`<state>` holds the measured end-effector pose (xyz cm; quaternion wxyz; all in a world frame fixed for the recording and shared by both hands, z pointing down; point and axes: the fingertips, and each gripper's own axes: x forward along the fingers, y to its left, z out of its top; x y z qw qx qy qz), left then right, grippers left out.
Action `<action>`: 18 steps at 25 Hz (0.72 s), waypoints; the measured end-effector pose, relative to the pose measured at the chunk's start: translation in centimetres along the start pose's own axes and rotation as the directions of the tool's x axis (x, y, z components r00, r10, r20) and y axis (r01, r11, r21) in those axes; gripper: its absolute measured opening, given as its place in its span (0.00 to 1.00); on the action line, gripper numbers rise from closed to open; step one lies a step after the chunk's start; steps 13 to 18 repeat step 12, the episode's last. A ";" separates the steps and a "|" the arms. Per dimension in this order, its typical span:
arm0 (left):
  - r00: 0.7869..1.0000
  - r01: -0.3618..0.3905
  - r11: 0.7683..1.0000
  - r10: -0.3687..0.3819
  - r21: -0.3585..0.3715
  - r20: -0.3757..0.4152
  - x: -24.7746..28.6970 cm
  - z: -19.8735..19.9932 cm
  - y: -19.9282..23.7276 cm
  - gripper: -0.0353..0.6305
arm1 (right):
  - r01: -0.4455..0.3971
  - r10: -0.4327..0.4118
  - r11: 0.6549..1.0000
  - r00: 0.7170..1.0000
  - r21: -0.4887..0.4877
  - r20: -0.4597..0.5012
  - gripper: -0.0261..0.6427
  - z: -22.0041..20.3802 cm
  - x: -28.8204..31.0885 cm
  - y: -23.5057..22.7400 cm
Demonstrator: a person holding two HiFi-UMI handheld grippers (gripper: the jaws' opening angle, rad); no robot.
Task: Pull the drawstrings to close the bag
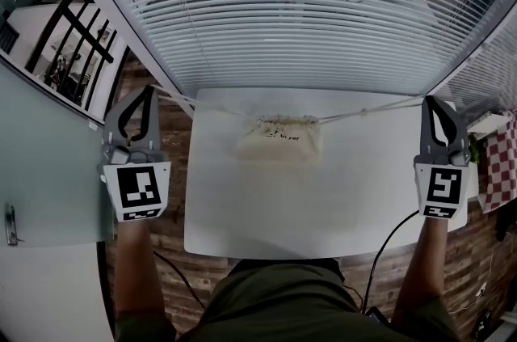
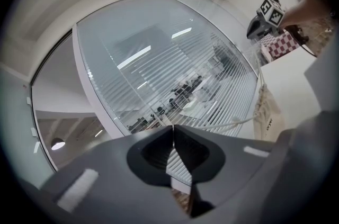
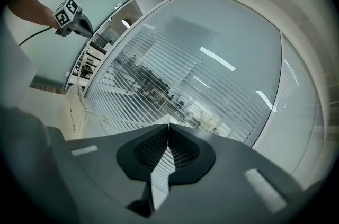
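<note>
Left gripper [image 1: 147, 94] at lower left, clamped shut on left drawstring [image 1: 198, 103]; right gripper [image 1: 428, 101] at lower right, likewise clamped on right drawstring [image 1: 371, 111]. Both cords taut, running inward to bag [image 1: 280, 140] at centre frame, flat on white table [image 1: 266, 211], mouth gathered along its far edge. Closure judged nearly complete — recommend an even, level outward pull on both sides, firm grip against slippage, no lifting of the bag. Beyond the bag, window blinds [image 1: 283, 9] across upper frame; checkered cloth [image 1: 494, 162] at right edge. Nothing seen obstructing either pull path.
</note>
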<state>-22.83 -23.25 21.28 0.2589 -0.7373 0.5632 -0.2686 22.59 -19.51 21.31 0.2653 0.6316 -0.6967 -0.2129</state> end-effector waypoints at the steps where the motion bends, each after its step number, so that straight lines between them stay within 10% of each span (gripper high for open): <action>1: 1.000 0.000 1.000 0.000 -0.001 0.000 0.0 0.0 0.0 0.07 | -0.001 0.001 1.000 1.000 -0.001 0.000 0.06 0.0 0.0 0.0; 18: 1.000 0.003 1.000 -0.003 -0.001 -0.014 0.2 -0.4 0.1 0.07 | -0.005 0.005 1.000 1.000 0.000 -0.014 0.06 -0.6 0.1 0.1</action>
